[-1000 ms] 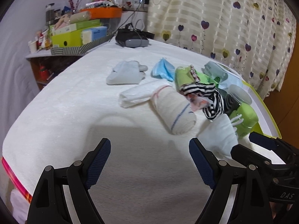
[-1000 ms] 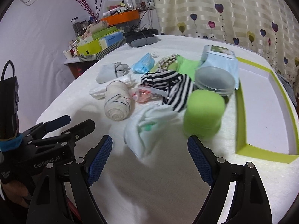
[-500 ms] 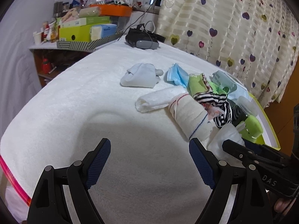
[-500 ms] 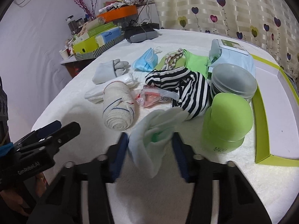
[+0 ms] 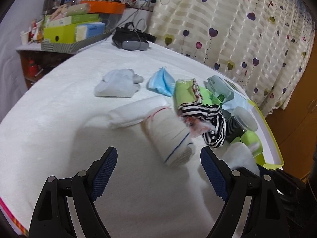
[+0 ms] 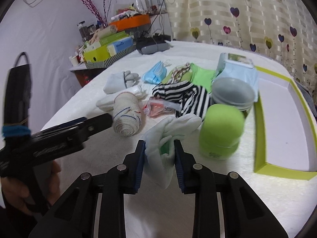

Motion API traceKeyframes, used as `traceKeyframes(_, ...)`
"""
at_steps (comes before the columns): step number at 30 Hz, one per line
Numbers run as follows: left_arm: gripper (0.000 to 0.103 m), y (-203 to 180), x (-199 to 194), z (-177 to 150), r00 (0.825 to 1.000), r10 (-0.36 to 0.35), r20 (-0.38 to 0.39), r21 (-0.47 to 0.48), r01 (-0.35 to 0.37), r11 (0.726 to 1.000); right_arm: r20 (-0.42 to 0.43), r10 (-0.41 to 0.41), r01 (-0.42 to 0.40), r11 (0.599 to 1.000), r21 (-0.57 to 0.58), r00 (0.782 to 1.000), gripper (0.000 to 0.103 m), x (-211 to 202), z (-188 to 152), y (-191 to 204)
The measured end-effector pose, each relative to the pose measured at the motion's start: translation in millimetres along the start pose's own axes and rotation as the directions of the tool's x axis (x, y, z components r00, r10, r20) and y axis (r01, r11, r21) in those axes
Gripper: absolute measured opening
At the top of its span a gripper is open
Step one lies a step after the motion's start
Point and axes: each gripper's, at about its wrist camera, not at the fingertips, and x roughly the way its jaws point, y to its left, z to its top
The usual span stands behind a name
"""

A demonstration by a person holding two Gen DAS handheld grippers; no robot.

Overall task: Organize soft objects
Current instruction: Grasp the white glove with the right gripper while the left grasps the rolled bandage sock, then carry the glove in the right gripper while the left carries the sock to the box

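My right gripper [image 6: 159, 154] is shut on a white sock with green inside [image 6: 170, 130], on the white bed cover. The sock also shows in the left wrist view [image 5: 240, 156]. My left gripper [image 5: 158, 170] is open and empty, just in front of a rolled beige bandage [image 5: 170, 136], which also shows in the right wrist view [image 6: 126, 117]. A striped black-and-white cloth [image 6: 184, 97], a blue face mask [image 6: 155, 75], a light grey glove [image 6: 118, 82] and a green cloth [image 6: 200, 75] lie beyond.
A green-rimmed white tray [image 6: 259, 130] lies at the right. A green jar [image 6: 221, 130], a grey lidded tub [image 6: 232, 94] and a wipes pack [image 6: 235, 69] stand beside it. A cluttered shelf [image 5: 65, 31] and a black headset [image 5: 130, 39] are at the back.
My right gripper has closed on the white sock. My left gripper has moved closer to the rolled bandage and stays open.
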Motion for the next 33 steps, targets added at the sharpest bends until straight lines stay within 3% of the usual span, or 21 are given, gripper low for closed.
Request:
traceKeyframes(8,0.084,-19,32,10,0.997,0.047,-0.058,0.006,-0.046,0.999,0.074,-0.003,0.003,1.000,0.005,0.997,0.029,-33,4,-12)
traceKeyframes(11,0.057,-26,42,12,0.994,0.072,-0.083,0.025,-0.070,0.997,0.085,-0.003,0.002,1.000,0.018,0.996,0.029,-36,6,-18)
traceKeyframes(12,0.053,-27,46,12,0.993,0.073,-0.097,0.027,-0.071,0.997,0.088,-0.004,0.002,1.000,0.023,0.996,0.029,-38,6,-20)
traceKeyframes(19,0.047,-32,45,9,0.992,0.099,-0.076,0.030,-0.097,0.995,0.109,-0.010,0.006,0.999,0.041,0.994,0.029,-46,5,-33)
traceKeyframes(26,0.046,-33,21,8,0.990,0.144,-0.008,0.044,-0.144,0.989,0.135,-0.020,0.011,0.998,0.065,0.991,0.030,-53,5,-47)
traceKeyframes(33,0.046,-61,-6,16,0.989,0.126,0.075,0.106,-0.134,0.985,0.174,-0.058,0.042,0.995,0.094,0.983,0.030,-68,7,-69)
